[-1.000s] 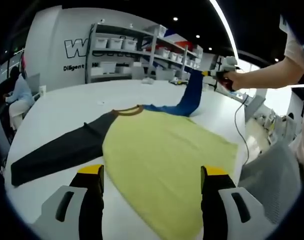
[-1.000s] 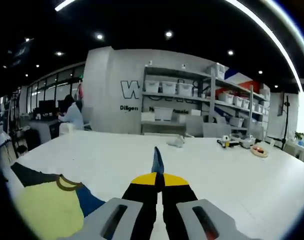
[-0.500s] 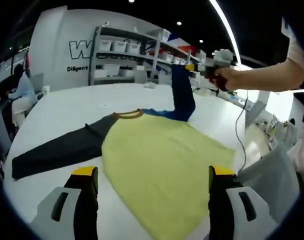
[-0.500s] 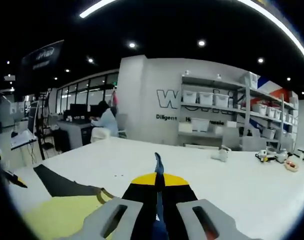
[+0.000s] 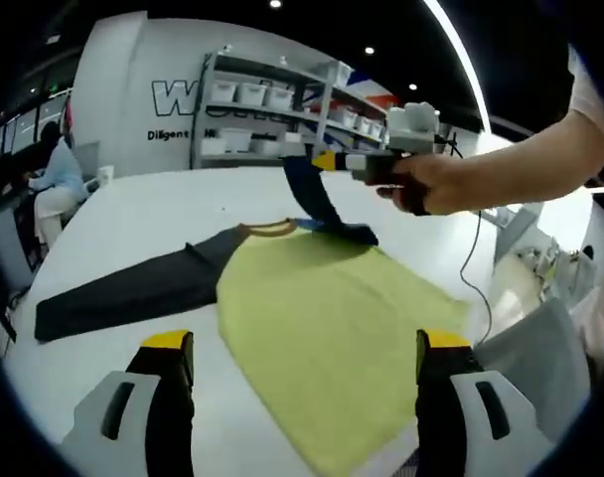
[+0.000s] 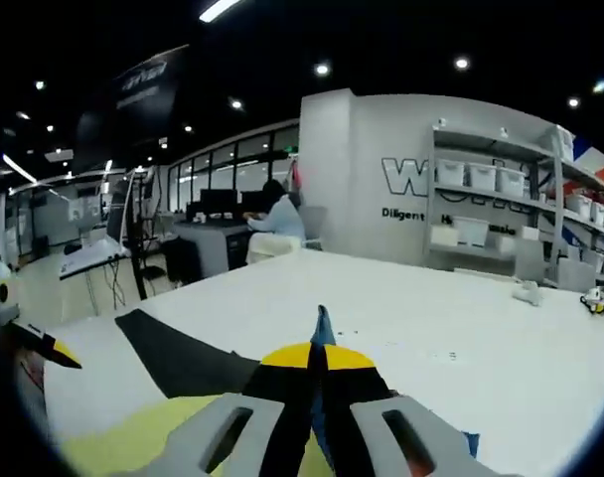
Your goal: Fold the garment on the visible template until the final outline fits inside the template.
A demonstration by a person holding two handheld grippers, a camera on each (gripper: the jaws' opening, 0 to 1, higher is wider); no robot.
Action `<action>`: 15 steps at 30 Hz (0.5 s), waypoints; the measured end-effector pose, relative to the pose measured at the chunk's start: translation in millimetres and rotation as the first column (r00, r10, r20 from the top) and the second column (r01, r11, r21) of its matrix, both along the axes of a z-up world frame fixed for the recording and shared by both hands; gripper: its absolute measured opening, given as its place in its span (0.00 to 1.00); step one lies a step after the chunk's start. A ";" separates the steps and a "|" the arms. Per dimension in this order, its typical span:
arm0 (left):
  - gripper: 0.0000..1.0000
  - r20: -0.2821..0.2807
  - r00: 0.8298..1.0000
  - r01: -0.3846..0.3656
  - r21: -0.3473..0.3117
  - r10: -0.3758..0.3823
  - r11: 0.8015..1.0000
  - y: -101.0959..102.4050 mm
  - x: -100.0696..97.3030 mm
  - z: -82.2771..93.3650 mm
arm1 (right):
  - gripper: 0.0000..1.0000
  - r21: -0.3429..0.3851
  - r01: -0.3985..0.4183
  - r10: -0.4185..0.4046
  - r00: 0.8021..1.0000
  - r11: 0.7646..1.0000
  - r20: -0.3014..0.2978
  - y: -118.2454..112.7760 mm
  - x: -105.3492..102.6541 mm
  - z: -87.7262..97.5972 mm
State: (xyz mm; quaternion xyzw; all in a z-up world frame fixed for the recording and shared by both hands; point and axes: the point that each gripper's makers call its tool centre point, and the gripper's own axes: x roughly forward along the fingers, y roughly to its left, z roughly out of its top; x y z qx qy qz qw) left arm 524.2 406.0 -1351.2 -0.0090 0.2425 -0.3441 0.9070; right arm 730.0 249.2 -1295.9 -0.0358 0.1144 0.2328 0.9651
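Blue sleeve (image 5: 310,192) is being held pinched in right gripper (image 6: 317,360) above yellow garment (image 5: 327,328); left gripper (image 5: 300,348) fingers are being kept spread, released.

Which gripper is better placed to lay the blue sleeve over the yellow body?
Right. The right gripper is shut on the blue sleeve, lifted above the yellow body. The left gripper is open, holding nothing, near the shirt's hem.

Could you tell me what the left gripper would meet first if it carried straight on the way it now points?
Most likely the yellow body of the garment, spread on the white table directly ahead of the open left gripper. Depth is hard to judge, so it might skim above the cloth.
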 end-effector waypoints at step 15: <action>0.91 0.004 0.999 -0.045 -0.003 0.045 0.999 3.9 -4.9 6.5 | 0.00 -0.128 -0.211 0.195 0.973 0.969 -0.124 83.3 -19.1 -76.7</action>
